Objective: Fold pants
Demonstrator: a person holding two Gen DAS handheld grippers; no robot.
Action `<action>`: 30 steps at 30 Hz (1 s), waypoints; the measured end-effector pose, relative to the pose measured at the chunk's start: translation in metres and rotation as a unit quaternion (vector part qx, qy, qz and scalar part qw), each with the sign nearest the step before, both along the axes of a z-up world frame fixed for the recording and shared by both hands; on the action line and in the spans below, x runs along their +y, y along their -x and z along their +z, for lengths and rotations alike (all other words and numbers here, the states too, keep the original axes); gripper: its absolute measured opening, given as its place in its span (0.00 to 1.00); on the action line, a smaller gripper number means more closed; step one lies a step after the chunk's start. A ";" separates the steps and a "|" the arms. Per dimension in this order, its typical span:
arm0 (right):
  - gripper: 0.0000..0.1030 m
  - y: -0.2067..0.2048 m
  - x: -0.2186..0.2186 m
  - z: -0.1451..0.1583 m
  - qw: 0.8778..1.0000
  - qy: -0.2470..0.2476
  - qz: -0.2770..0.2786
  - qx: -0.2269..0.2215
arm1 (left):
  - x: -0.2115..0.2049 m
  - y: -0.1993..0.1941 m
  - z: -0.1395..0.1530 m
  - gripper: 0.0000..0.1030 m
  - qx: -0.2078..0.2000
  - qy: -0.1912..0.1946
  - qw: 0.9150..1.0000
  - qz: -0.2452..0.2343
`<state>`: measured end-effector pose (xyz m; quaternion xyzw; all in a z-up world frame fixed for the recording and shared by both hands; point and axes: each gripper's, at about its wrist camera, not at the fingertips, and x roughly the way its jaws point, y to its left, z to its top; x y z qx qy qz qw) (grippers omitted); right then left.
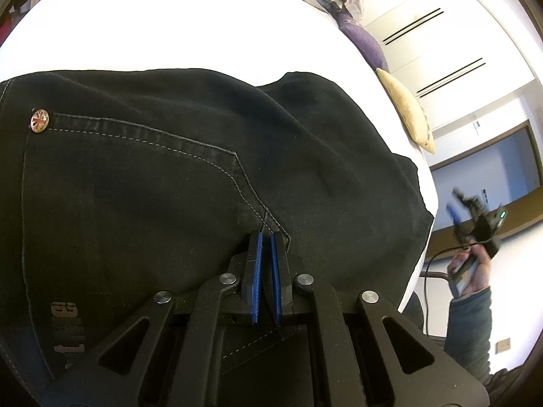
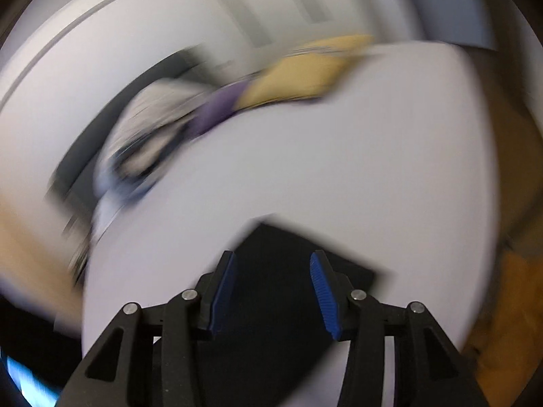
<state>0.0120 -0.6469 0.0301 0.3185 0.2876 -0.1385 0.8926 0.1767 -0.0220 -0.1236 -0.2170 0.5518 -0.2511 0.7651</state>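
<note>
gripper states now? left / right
Left gripper: shut, pinching the black pants.
Right gripper: open, holding nothing; pants lie beyond its fingers.

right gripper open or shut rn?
Open: right gripper shows a wide gap between its blue pads, nothing pinched; black pants lie beneath.

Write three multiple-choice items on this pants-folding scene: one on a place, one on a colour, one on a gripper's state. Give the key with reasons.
1. Where do the pants lie?
A. on the white bed
B. on a chair
C. on the floor

2. What colour is the cushion next to the tan cushion?
A. red
B. purple
C. green

3. How do the right gripper jaws stand?
A. shut on the pants
B. shut on nothing
C. apart

Key: 1 A, dark fabric spreads over the white surface. 2 B, the purple cushion sits just beyond the tan one. 3 C, a wide gap separates the blue pads, nothing pinched.
</note>
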 end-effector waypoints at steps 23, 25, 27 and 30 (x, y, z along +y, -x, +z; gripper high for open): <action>0.63 -0.039 -0.004 -0.050 0.990 -0.031 0.109 0.085 | -0.068 -0.151 0.062 0.05 -0.101 -0.083 0.990 -0.046; 0.76 -0.058 0.022 -0.024 0.979 -0.023 0.197 0.049 | -0.052 -0.127 0.075 0.05 -0.120 -0.094 0.988 -0.031; 0.76 -0.087 0.063 -0.007 0.954 0.010 0.296 0.044 | -0.041 -0.098 0.072 0.05 -0.118 -0.097 0.988 -0.035; 0.76 -0.137 0.148 0.002 0.879 0.032 0.474 0.035 | -0.032 -0.054 0.059 0.05 -0.105 -0.064 0.991 -0.042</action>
